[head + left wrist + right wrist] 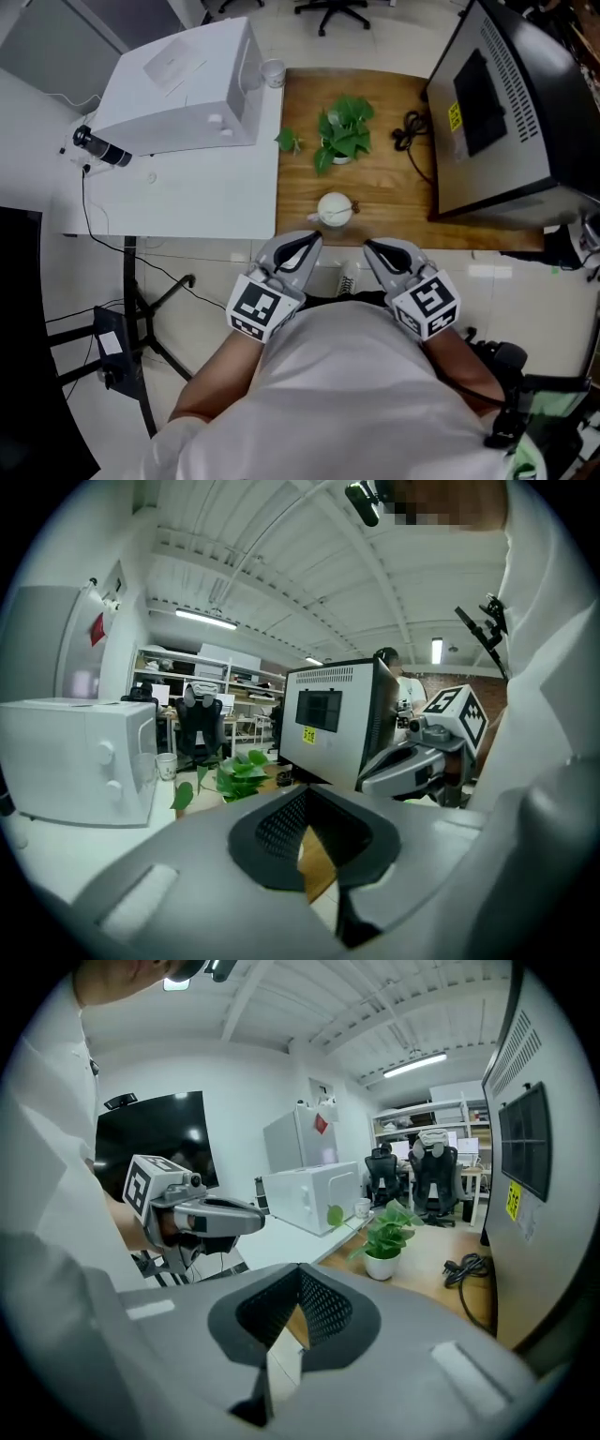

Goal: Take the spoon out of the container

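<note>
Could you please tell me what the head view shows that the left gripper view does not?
Only the head view shows the white container with the spoon in it, on the wooden table near its front edge. Only the left gripper view shows the ceiling light and the shelves at the back of the room. Both show the plant, the white appliance, the grey machine and the right gripper.
</note>
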Demonstrator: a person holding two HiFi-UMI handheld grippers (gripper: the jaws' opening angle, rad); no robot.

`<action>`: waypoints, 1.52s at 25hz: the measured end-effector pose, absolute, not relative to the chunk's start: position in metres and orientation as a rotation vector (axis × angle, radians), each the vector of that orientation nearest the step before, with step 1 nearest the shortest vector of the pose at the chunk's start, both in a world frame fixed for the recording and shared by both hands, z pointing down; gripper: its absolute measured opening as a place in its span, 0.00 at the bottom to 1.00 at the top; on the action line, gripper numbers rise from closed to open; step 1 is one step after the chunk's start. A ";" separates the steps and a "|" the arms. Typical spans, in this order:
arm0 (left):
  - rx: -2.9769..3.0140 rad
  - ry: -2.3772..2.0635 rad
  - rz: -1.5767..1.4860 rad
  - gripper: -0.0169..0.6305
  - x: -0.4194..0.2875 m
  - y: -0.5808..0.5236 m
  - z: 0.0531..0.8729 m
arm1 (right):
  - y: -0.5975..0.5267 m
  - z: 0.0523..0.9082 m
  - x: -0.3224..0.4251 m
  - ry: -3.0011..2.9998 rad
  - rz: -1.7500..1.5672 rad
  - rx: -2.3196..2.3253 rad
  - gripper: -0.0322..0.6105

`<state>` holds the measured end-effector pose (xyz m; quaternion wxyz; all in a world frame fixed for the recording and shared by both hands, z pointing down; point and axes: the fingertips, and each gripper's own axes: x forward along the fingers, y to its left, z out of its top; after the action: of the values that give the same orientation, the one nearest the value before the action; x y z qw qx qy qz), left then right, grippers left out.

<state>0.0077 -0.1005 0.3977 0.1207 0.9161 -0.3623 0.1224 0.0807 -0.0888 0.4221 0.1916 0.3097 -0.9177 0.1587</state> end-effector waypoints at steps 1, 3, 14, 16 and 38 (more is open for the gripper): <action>2.667 -1.080 0.357 0.03 0.009 -0.107 0.399 | -0.095 0.428 0.085 -2.565 0.451 0.860 0.06; 2.648 -1.117 0.354 0.03 0.010 -0.119 0.402 | -0.107 0.439 0.090 -2.548 0.459 0.841 0.06; 2.601 -0.988 0.449 0.03 -0.003 -0.138 0.430 | -0.134 0.461 0.076 -2.474 0.563 0.900 0.10; 2.608 -0.949 0.465 0.03 -0.006 -0.141 0.434 | -0.138 0.464 0.073 -2.458 0.577 0.920 0.10; 2.528 -0.804 0.518 0.03 -0.021 -0.175 0.480 | -0.192 0.534 0.081 -2.263 0.772 1.057 0.20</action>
<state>-0.0212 -0.1751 0.4800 0.2176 0.9130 -0.2902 0.1869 0.0808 -0.1919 0.5335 0.2609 0.3903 -0.8357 0.2850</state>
